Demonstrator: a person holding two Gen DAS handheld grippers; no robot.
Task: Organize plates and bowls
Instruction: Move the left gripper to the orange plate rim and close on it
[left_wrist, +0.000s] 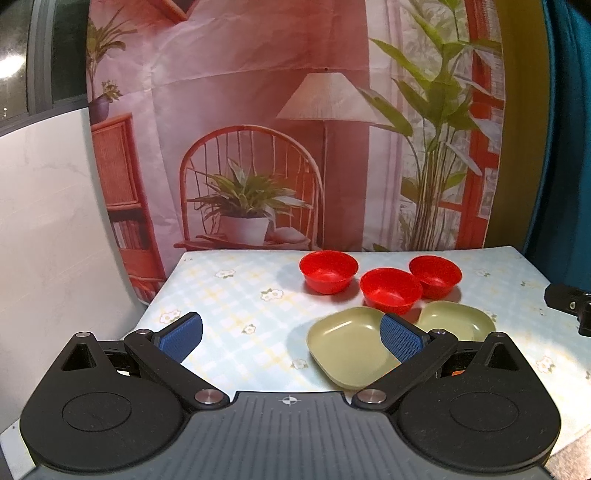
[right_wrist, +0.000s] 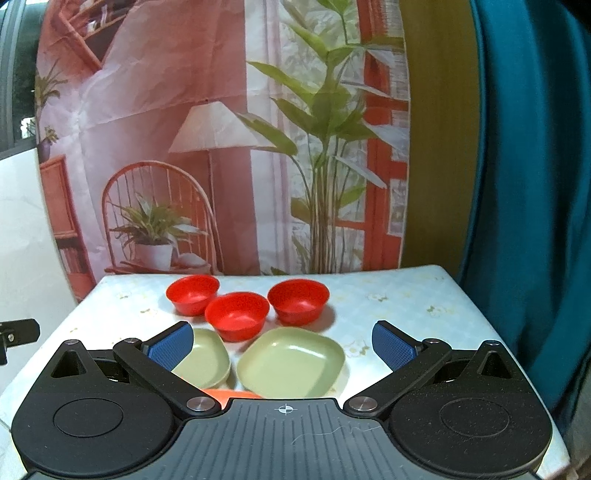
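Nothing is gathered yet: both the left gripper (left_wrist: 291, 334) and right gripper (right_wrist: 283, 345) hang released and empty above the table's (left_wrist: 221, 295) near edge, with three bowls (left_wrist: 390, 289) toward its far edge and two plates (left_wrist: 351, 350) nearer, so the next move calls for closing on one rim.

Printed backdrop, checked tablecloth and curtains around the table

The backdrop (left_wrist: 258, 147) hangs right behind the table's far edge and serves as the landmark: printed on it are a floor lamp (left_wrist: 325, 99) near its middle, a cane chair (left_wrist: 251, 184) below and left of the lamp holding a potted plant (left_wrist: 245, 210), a tall leafy plant (left_wrist: 439, 129) to the lamp's right, and a rattan cabinet (left_wrist: 118, 173) at its left edge. In front of the backdrop lies a pale tablecloth (left_wrist: 229, 295) with checks and small flowers. Right of the backdrop hangs an olive strip, then a teal curtain (right_wrist: 524, 184). Left of it stands a white marbled panel (left_wrist: 48, 221), with a dark window frame (left_wrist: 40, 55) above.
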